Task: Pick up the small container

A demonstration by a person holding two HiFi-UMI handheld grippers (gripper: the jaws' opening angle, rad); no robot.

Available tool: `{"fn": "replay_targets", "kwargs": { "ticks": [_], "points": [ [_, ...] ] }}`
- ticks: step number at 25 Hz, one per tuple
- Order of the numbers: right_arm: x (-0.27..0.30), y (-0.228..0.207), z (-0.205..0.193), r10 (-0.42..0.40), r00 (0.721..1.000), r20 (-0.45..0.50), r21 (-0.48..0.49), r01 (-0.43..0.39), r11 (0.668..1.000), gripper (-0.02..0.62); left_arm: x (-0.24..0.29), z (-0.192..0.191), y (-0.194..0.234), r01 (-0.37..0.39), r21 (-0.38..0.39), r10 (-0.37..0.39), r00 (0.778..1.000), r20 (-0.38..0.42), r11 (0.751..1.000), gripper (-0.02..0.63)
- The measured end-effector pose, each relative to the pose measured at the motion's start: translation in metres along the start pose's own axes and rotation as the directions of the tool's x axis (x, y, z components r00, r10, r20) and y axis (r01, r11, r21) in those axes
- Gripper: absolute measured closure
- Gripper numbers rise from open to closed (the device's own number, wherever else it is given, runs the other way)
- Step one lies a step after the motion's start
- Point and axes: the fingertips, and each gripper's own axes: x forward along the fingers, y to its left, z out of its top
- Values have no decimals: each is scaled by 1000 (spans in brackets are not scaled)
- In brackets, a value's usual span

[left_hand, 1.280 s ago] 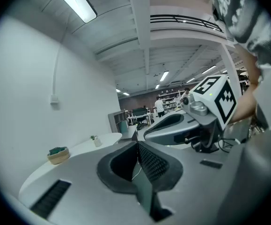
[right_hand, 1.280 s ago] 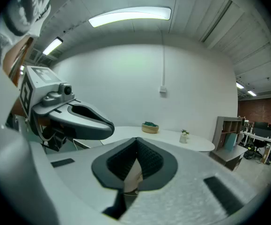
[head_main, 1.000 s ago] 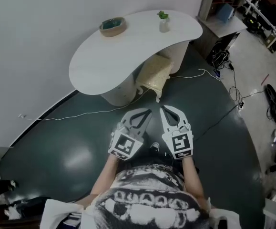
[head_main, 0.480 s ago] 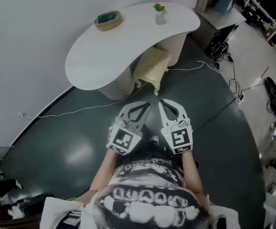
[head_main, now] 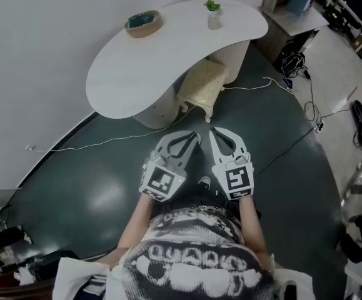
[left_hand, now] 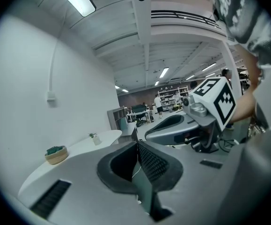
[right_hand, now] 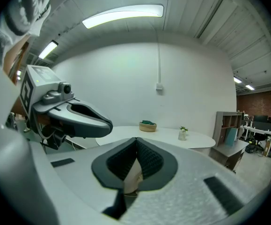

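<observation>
**Both jaws shut and empty, container untouched on the desk**

Head view: left gripper (head_main: pixel 195 135) and right gripper (head_main: pixel 212 132) sit side by side in front of the person's torso, over the dark floor (head_main: pixel 74 192), tips close together. Both are well short of the white curved desk (head_main: pixel 130 74). Only this view shows the beige cushion (head_main: pixel 202 87) tucked under the desk edge and the white cable (head_main: pixel 105 144) running across the floor.

The small container (head_main: pixel 143 22), a round woven bowl with something teal inside, stands near the desk's far left end by the wall. The potted plant (head_main: pixel 213 14) stands well apart from it towards the right end.

Left gripper view adds the open hall behind the desk, with shelving and distant people (left_hand: pixel 157 102). Right gripper view adds a shelf unit (right_hand: pixel 226 125) just right of the desk and a small box on the wall (right_hand: pixel 159 86) above it.

Jaws, read from each gripper's own view: left pads pressed together, nothing between. Right the same: fully closed and holding nothing.
</observation>
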Motion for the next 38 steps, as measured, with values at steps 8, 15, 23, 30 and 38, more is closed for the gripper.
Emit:
{"fn": "replay_targets", "kwargs": {
  "ticks": [8, 15, 23, 30, 38],
  "points": [
    [47, -55, -6, -54, 998, -29, 2, 54, 999, 596, 57, -7, 39, 46, -9, -46, 999, 6, 999, 601],
    [114, -114, 11, -73, 995, -64, 7, 73, 997, 595, 130, 1, 108, 101, 0, -101, 995, -3, 995, 601],
    [187, -169, 24, -117, 991, -70, 1, 117, 993, 595, 195, 2, 178, 148, -10, -148, 989, 26, 989, 601],
    [235, -202, 26, -140, 986, -89, -12, 140, 990, 595, 236, -7, 223, 171, -15, -171, 985, 38, 985, 601],
    [269, -229, 33, -179, 979, -94, -32, 177, 984, 595, 271, -8, 253, 221, 2, -221, 975, 27, 975, 601]
  ]
}}
